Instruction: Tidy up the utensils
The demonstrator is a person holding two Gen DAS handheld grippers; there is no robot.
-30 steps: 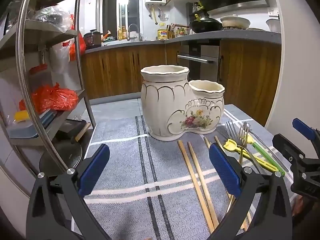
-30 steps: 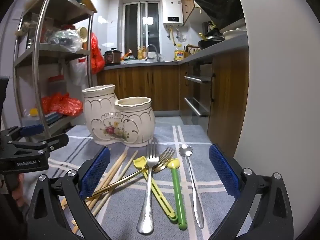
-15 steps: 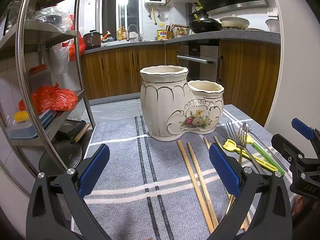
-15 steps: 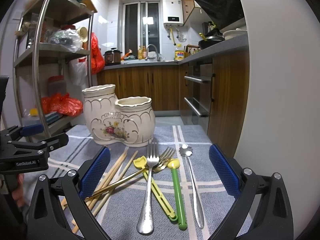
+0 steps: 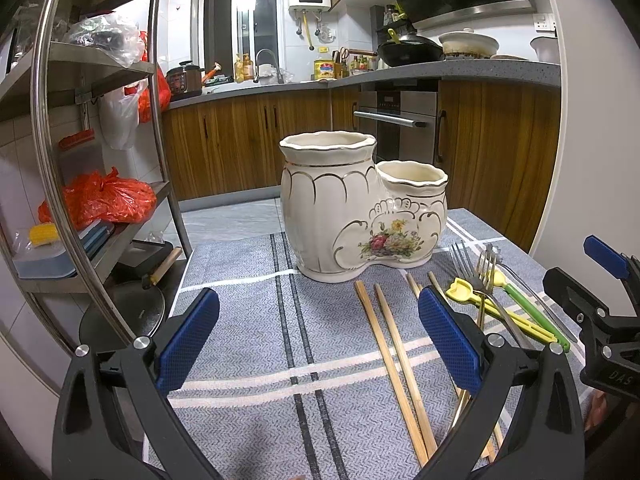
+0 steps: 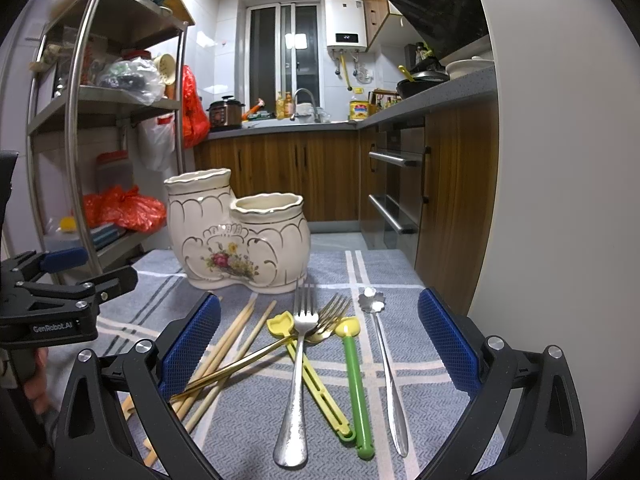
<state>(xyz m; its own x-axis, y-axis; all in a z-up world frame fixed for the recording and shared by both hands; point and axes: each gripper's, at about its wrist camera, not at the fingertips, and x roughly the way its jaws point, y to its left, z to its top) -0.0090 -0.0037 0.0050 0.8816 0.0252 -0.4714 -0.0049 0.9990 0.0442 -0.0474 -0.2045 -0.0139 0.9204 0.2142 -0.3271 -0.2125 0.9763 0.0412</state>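
Left wrist view: blue pad hides chopsticks (image 5: 394, 354) partly.

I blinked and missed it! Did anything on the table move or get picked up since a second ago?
Almost nothing changed. The left gripper drifted very slightly; nothing was picked up or let go. Both grippers stay open and empty, the right gripper hovering over the silver fork. The chopsticks and ceramic holder lie as before.
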